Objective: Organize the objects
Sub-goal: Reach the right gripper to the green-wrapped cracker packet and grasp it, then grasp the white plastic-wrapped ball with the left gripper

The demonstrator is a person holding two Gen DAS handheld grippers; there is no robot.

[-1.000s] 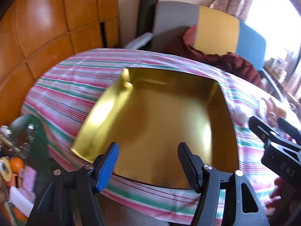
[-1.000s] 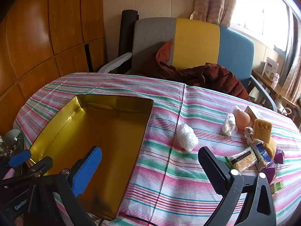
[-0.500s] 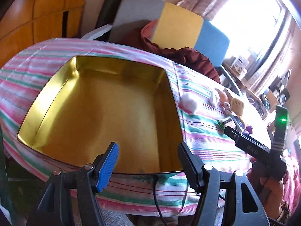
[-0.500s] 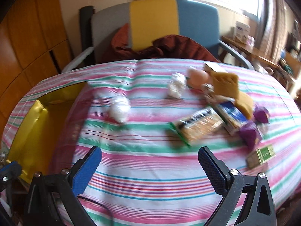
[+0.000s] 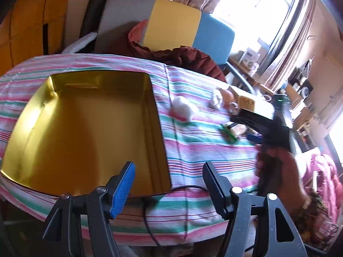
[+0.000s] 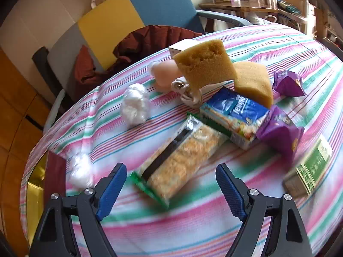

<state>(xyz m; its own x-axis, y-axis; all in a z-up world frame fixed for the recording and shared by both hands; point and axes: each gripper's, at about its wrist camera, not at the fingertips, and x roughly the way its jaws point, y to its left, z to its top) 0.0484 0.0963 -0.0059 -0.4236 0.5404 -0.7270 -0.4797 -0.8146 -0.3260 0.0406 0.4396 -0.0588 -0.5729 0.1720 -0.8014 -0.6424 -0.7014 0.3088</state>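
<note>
- The right tongs [image 6: 171, 182] hang over the striped tabletop [image 6: 193, 224], jaws closing; the near end of the snack bar [image 6: 180, 162] lies between the fingers, no pad touching it.
- The bar runs diagonally away from the tongs; its far end meets the blue packet [image 6: 233, 115].
- The blue packet touches a purple pouch [image 6: 280, 132] on its right; a green box [image 6: 308, 167] lies apart, further right, near the tabletop's edge.
- Beyond the packet stand two sponges: the big sponge [image 6: 205, 64] upright, the small sponge [image 6: 253, 81] just beside it, with a coiled cord [image 6: 188, 92] at the big one's foot.
- A second purple pouch [image 6: 287, 83] sits right of the small sponge.
- A cotton ball [image 6: 135, 105] lies left of the cord; another [image 6: 80, 171] is just beside the left finger of the right tongs.
- Bare cloth lies open in front of the right tongs and toward the near edge.
- The left tongs [image 5: 169, 184] are apart with nothing between them, poised over the near right corner of the gold tin [image 5: 158, 128].
- The tin is open, its right wall well apart from the cluster; only a cotton ball lies between.
- A black cable [image 5: 150, 214] droops over the tabletop's near edge beneath the left tongs.
</note>
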